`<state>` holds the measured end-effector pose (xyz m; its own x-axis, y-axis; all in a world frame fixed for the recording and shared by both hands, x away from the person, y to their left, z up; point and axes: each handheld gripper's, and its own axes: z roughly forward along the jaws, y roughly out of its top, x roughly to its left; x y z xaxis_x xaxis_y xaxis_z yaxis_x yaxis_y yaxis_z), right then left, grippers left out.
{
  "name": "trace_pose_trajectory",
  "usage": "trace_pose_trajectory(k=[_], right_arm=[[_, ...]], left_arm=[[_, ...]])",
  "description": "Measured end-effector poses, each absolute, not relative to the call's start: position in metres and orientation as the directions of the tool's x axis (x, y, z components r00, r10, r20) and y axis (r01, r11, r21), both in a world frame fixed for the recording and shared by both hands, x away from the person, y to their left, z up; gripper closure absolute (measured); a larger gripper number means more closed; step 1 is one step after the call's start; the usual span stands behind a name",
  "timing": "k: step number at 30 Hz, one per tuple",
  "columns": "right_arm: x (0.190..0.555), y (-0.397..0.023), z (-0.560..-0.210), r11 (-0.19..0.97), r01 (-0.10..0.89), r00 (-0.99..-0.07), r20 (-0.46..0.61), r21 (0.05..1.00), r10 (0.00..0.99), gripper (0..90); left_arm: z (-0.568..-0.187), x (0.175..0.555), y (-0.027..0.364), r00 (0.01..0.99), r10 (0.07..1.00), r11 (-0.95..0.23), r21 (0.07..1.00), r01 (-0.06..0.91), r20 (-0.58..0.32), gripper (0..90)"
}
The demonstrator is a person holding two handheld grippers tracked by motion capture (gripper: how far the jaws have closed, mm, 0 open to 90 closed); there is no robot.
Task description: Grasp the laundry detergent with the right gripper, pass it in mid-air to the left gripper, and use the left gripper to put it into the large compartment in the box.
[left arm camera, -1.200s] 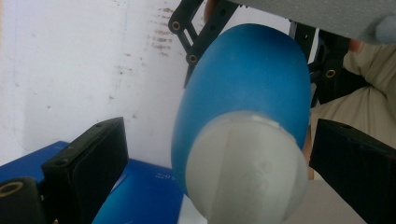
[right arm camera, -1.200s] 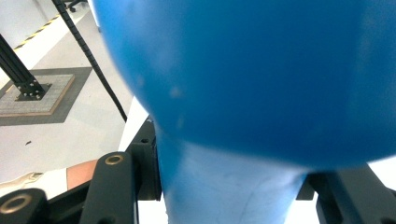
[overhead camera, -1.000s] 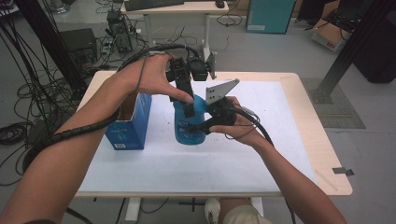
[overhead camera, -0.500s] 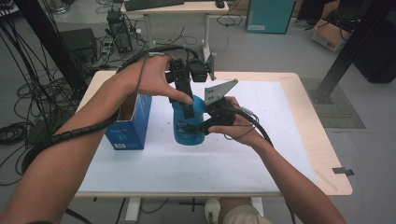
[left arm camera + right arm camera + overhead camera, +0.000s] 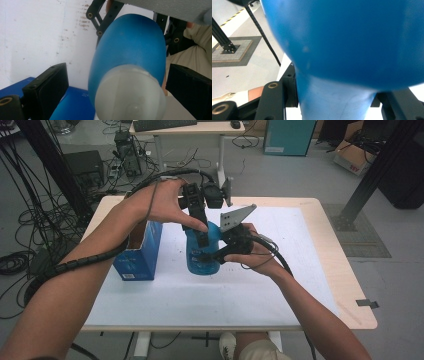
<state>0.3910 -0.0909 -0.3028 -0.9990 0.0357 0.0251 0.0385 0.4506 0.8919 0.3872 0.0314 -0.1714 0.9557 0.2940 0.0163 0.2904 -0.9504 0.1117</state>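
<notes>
A blue bottle [image 5: 201, 257] with a frosted white cap [image 5: 130, 96] stands on the white table [image 5: 300, 245]. My right gripper [image 5: 211, 256] comes in from the right and is shut on the bottle's body; in the right gripper view [image 5: 335, 98] both jaws press on a narrower blue section. My left gripper [image 5: 201, 232] points down over the top of the bottle. In the left gripper view [image 5: 117, 75] it is open: its jaws stand on either side of the cap, with a gap on each side.
An open blue carton [image 5: 140, 251] stands just left of the bottle. Cables trail from both grippers over the back of the table. A desk [image 5: 190, 127], cable bundles and black frame posts stand on the floor beyond.
</notes>
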Motion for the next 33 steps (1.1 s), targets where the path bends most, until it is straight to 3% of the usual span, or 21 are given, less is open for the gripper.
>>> trace_pose_trajectory(k=[33], right_arm=[[0.3912, -0.0945, -0.3000, 0.451, 0.021, -1.000, 0.014, 0.892, 0.018, 44.0]], left_arm=[[-0.1764, 0.3863, 0.0261, 0.962, 0.273, -0.958, 0.092, 0.272, -0.003, 4.7]])
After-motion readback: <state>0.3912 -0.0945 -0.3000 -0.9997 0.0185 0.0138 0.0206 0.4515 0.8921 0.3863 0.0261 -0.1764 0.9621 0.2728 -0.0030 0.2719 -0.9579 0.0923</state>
